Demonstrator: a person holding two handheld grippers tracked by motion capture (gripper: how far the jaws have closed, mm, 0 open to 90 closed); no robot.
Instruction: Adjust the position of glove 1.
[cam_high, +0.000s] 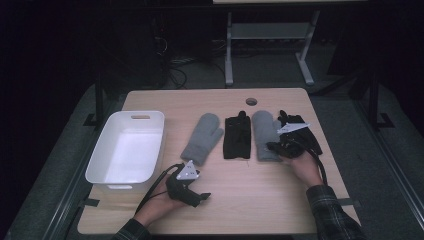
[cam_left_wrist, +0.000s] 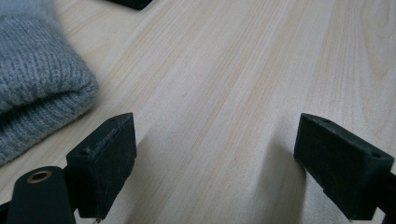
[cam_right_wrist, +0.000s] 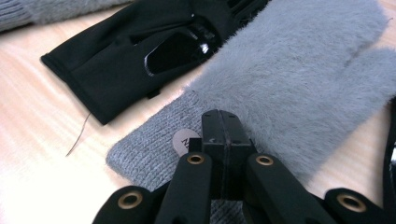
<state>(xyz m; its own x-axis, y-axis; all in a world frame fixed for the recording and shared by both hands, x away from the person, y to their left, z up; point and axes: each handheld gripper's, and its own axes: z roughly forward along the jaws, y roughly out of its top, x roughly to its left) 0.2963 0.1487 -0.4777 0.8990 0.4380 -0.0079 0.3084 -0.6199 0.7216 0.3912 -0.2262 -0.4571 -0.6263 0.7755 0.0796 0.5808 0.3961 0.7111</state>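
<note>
Right gripper (cam_right_wrist: 219, 122): jaws closed together over cuff of grey mitten (cam_right_wrist: 299, 88), near table (cam_high: 270, 210) right edge, beside black glove (cam_right_wrist: 140, 56). Left gripper (cam_left_wrist: 215, 163): jaws wide apart, empty, near front edge

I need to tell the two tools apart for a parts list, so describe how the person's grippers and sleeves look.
Both grippers are black, each with two blocky jaws. The left gripper carries a grey three-cornered plate and trails a black cable; its pads look flat and matte. The right gripper bears a similar pale plate and a black cable; brass-coloured rivets dot its jaw links. The right sleeve is dark plaid.
</note>
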